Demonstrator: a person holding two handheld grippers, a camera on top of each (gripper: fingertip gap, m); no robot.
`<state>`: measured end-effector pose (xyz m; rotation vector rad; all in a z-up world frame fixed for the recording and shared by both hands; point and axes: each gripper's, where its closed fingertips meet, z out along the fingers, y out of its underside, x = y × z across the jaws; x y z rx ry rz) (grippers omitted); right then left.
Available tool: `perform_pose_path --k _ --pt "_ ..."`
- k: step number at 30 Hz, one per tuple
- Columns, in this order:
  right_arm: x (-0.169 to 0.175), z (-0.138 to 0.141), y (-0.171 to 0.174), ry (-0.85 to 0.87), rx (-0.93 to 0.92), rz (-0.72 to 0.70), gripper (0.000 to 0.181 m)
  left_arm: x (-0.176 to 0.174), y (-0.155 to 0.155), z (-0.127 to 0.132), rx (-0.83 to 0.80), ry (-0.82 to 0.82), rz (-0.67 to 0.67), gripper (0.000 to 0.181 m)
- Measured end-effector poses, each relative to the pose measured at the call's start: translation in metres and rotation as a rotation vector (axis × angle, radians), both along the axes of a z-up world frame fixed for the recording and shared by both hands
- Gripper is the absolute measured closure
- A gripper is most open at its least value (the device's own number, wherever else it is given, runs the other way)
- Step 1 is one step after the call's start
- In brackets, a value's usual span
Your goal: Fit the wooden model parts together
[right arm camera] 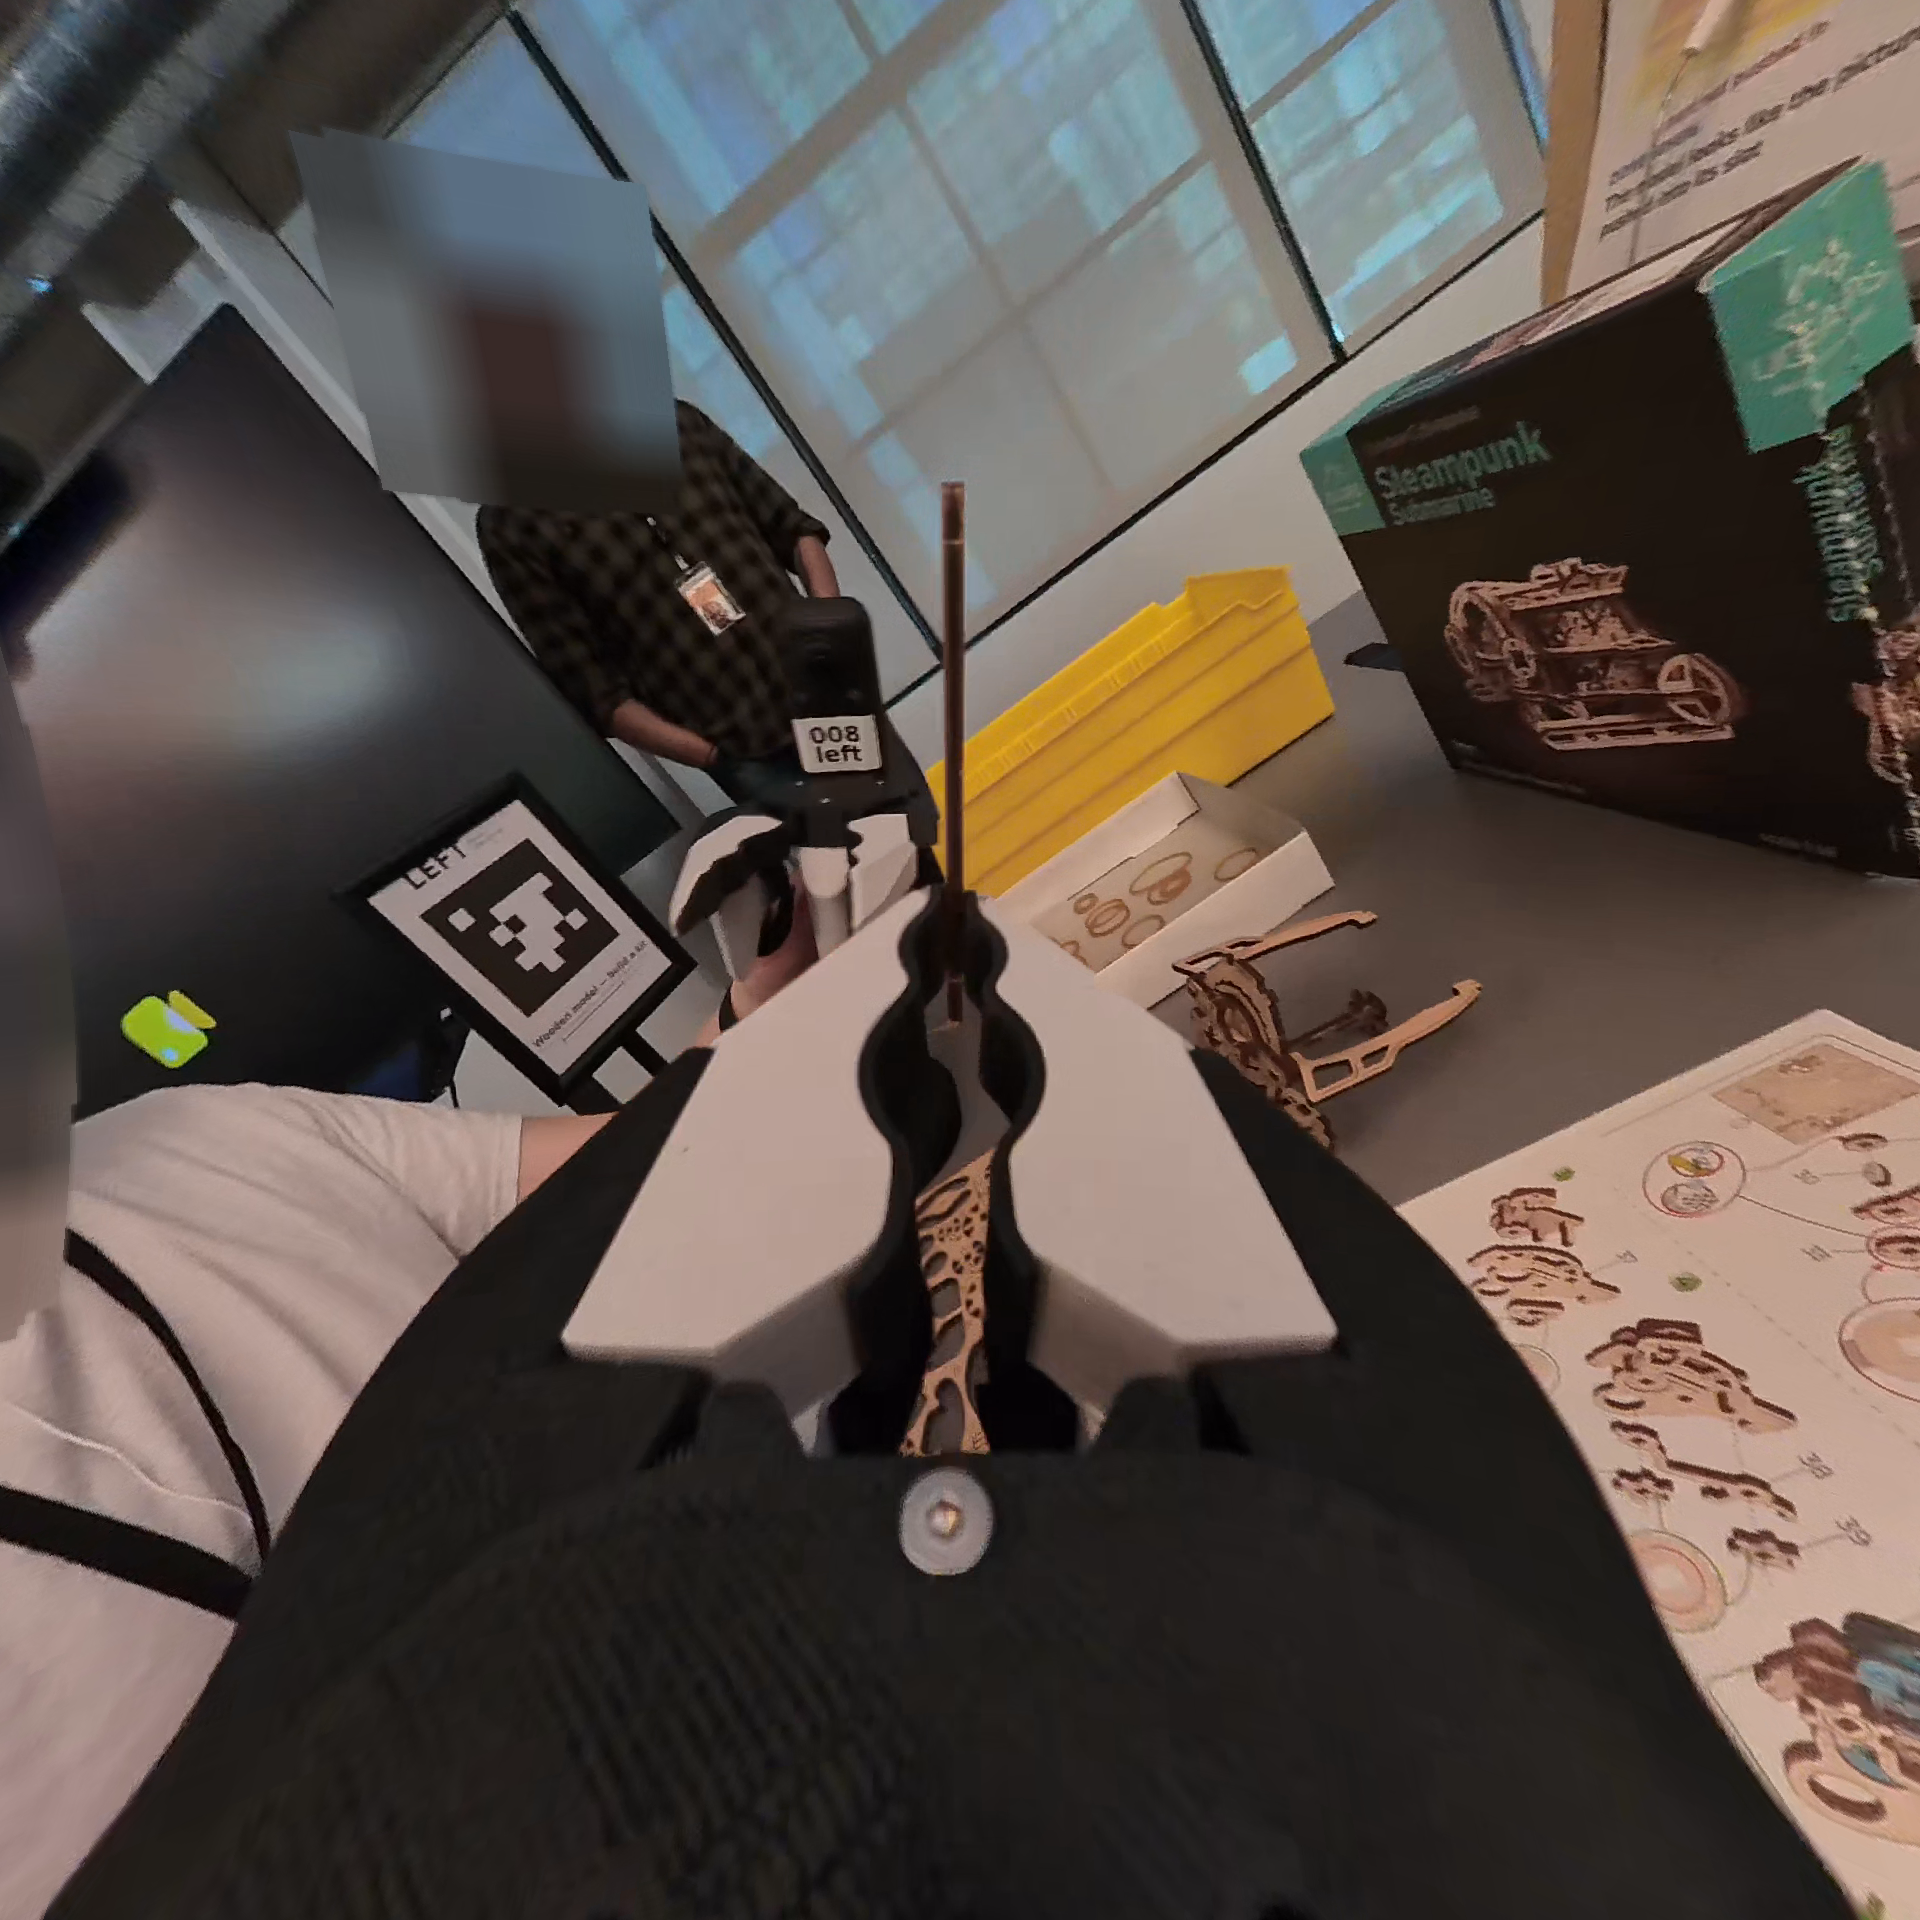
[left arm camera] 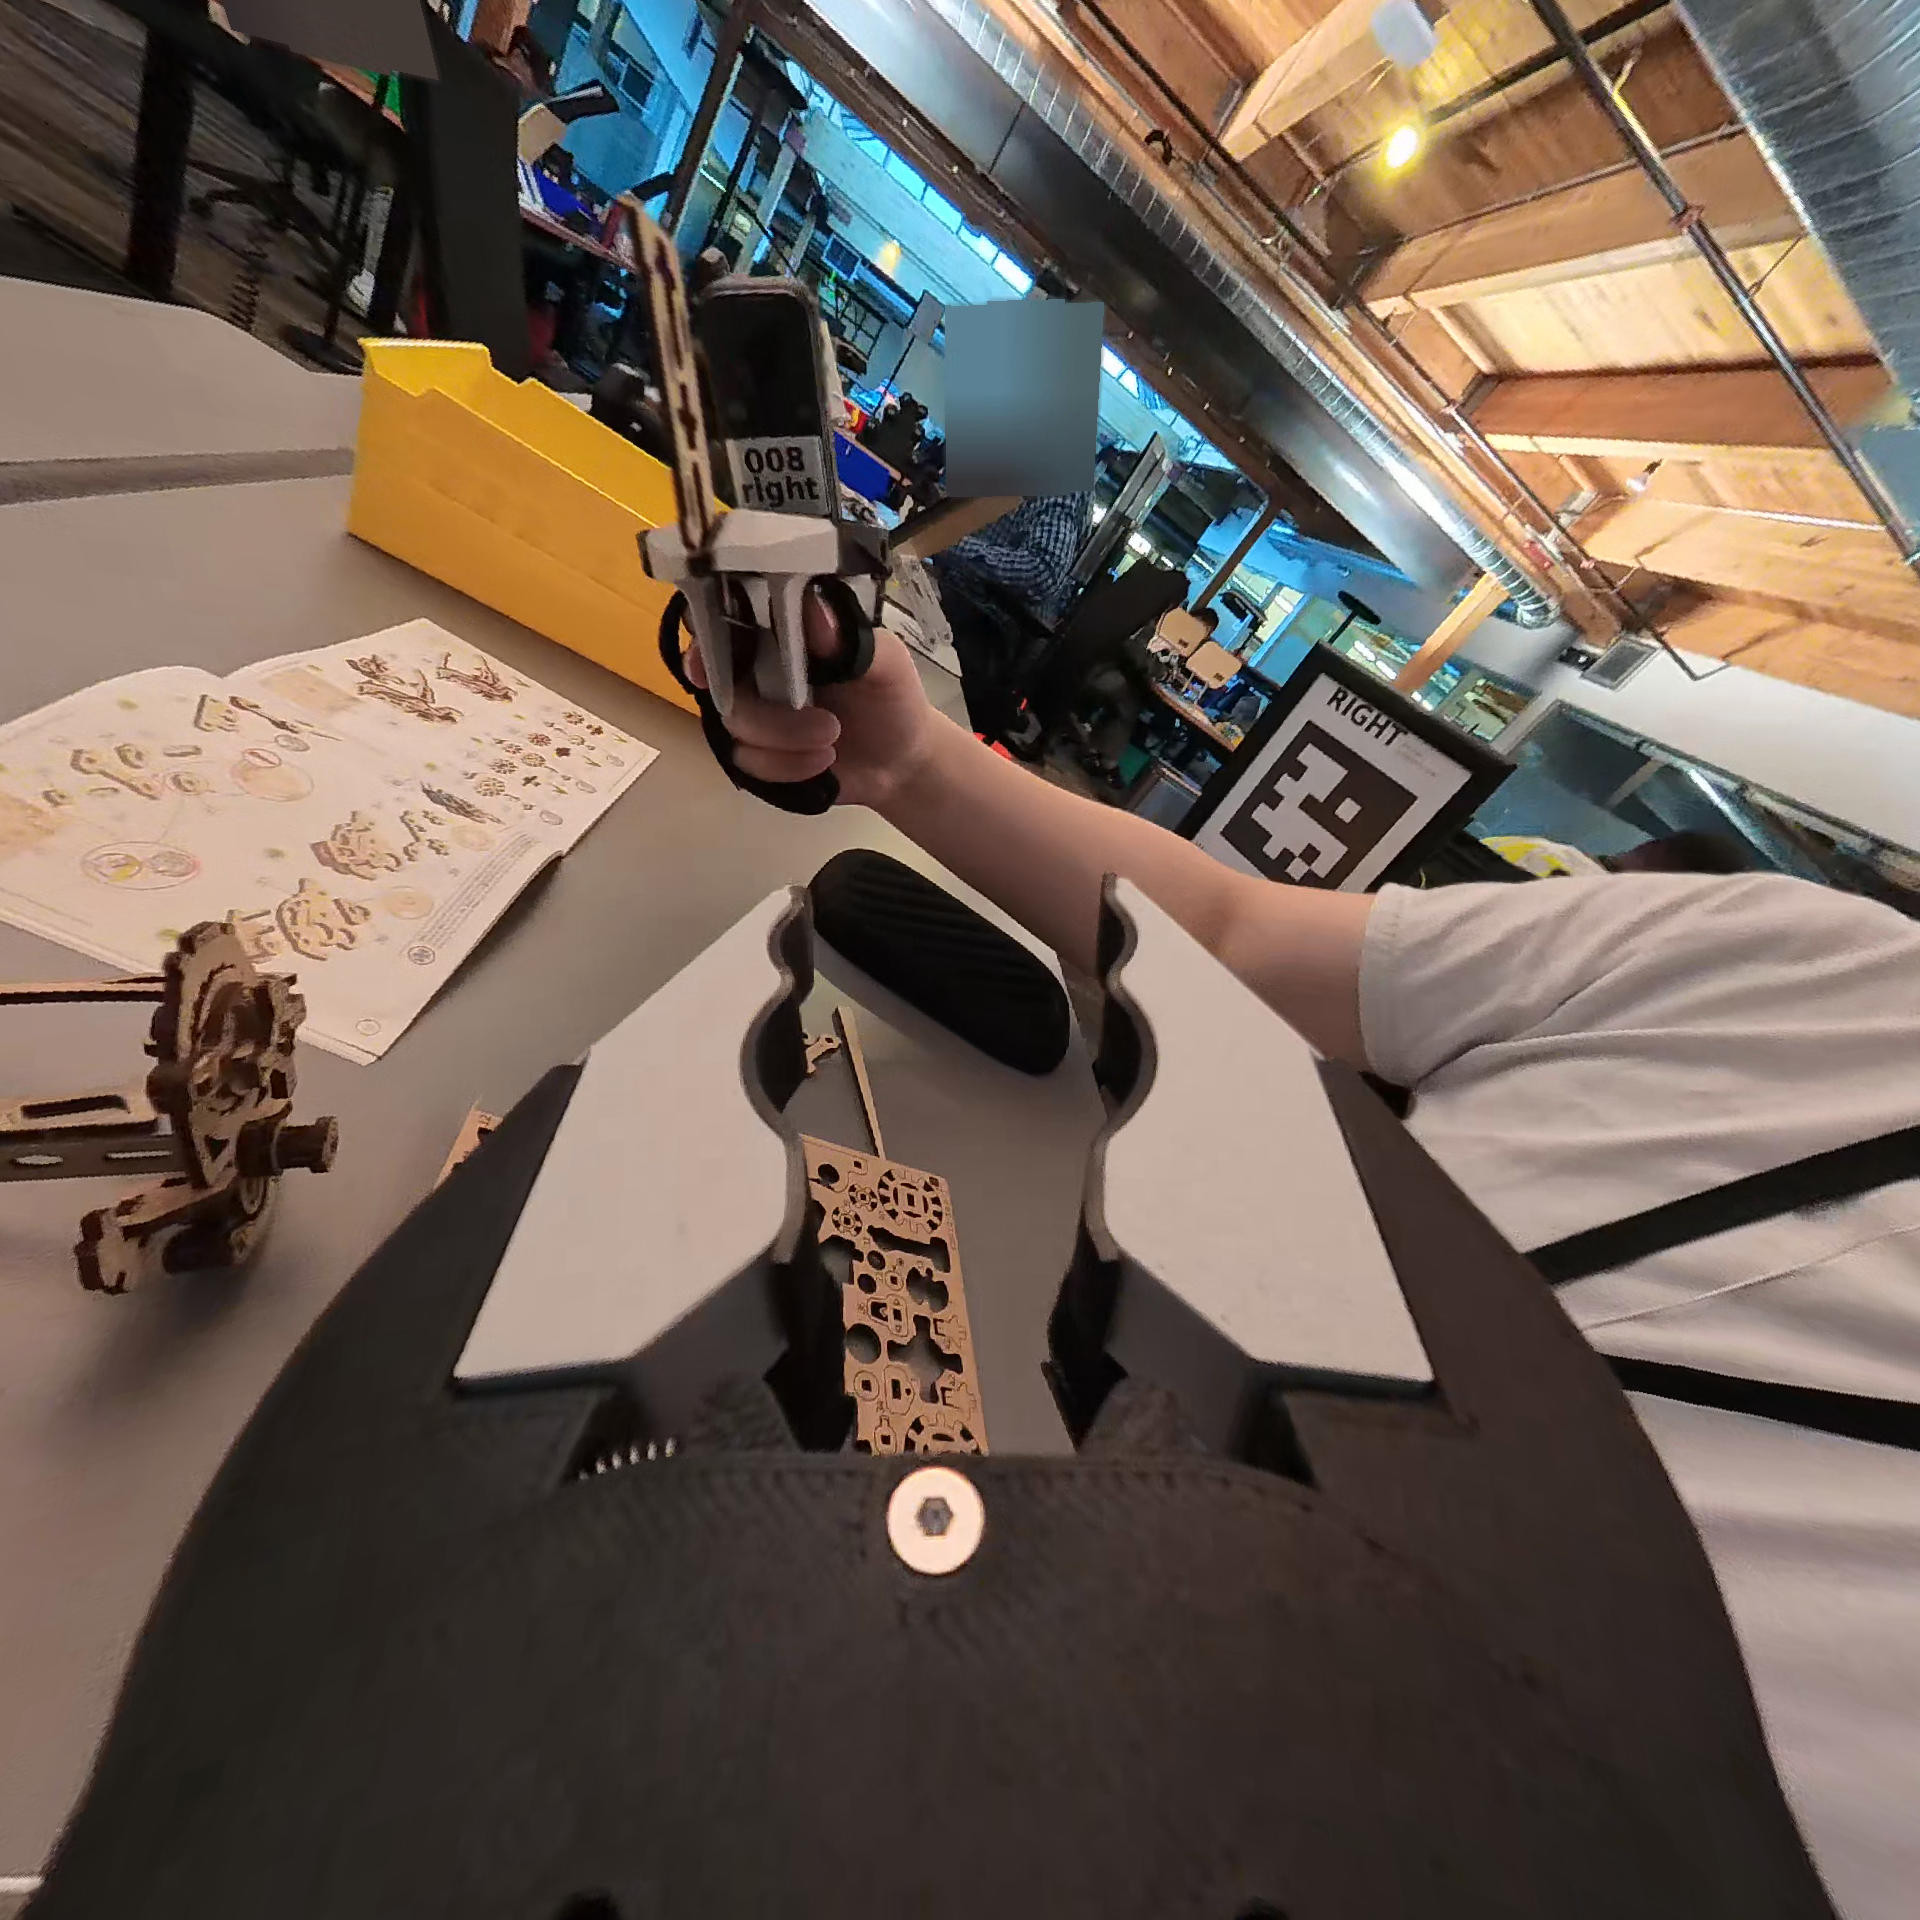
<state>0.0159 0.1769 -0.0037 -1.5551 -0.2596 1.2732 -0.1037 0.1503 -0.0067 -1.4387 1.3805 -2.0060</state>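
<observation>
My right gripper (right arm camera: 953, 935) is shut on a thin flat wooden strip (right arm camera: 952, 686), seen edge-on and standing up out of its fingertips. In the left wrist view the same gripper (left arm camera: 691, 551) is raised above the table with the perforated strip (left arm camera: 675, 364) sticking upward. My left gripper (left arm camera: 951, 914) is open and empty, low over a laser-cut wooden parts sheet (left arm camera: 904, 1288) that lies between its fingers on the table. A partly built wooden gear model (left arm camera: 208, 1112) stands at the left; it also shows in the right wrist view (right arm camera: 1268, 1029).
An open instruction booklet (left arm camera: 312, 790) lies on the grey table (left arm camera: 156, 540). A yellow bin (left arm camera: 488, 488) stands behind it. A black oblong case (left arm camera: 935, 961) lies ahead of my left gripper. A white tray of wooden rings (right arm camera: 1174, 883), the kit box (right arm camera: 1621, 582) and a bystander (right arm camera: 665, 634) are beyond. The grippers' ends are close to 12 centimetres from one another.
</observation>
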Motion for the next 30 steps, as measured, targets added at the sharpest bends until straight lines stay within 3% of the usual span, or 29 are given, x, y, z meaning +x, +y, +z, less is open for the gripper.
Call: perform_pose_path --k 6,8,13,18,19,20,21,22,23,26,30 --pt "-0.007 0.006 -0.005 -0.019 -0.019 -0.006 0.181 0.002 -0.001 -0.007 0.063 0.035 0.025 0.144" --pt "-0.024 0.006 -0.012 -0.045 -0.026 0.020 0.181 0.007 0.006 -0.013 0.076 0.062 0.084 0.152" --pt "-0.090 -0.005 -0.031 -0.135 -0.028 0.142 0.181 0.017 -0.003 -0.006 -0.031 0.003 0.074 0.151" --pt "-0.123 -0.021 -0.035 -0.159 -0.042 0.200 0.181 0.021 -0.009 -0.006 -0.068 -0.019 0.049 0.152" --pt "-0.126 -0.024 -0.035 -0.160 -0.043 0.206 0.181 0.021 -0.012 -0.007 -0.060 -0.014 0.032 0.170" --pt "-0.127 -0.027 -0.035 -0.169 -0.030 0.207 0.180 0.019 -0.012 -0.009 -0.050 -0.005 0.028 0.181" --pt "-0.123 -0.029 -0.032 -0.197 0.002 0.186 0.170 0.020 -0.007 -0.012 -0.062 0.021 0.055 0.181" --pt "-0.115 -0.031 -0.028 -0.219 0.029 0.143 0.148 0.019 -0.001 -0.014 -0.094 0.043 0.074 0.181" --pt "-0.102 -0.031 -0.022 -0.217 0.039 0.091 0.141 0.017 0.004 -0.013 -0.145 0.046 0.072 0.181" --pt "-0.069 -0.029 -0.014 -0.133 0.012 0.017 0.149 0.009 0.018 -0.010 -0.302 0.035 0.042 0.181" --pt "-0.070 -0.030 -0.017 -0.147 -0.009 0.017 0.152 0.007 0.019 -0.014 -0.297 0.070 0.028 0.181"
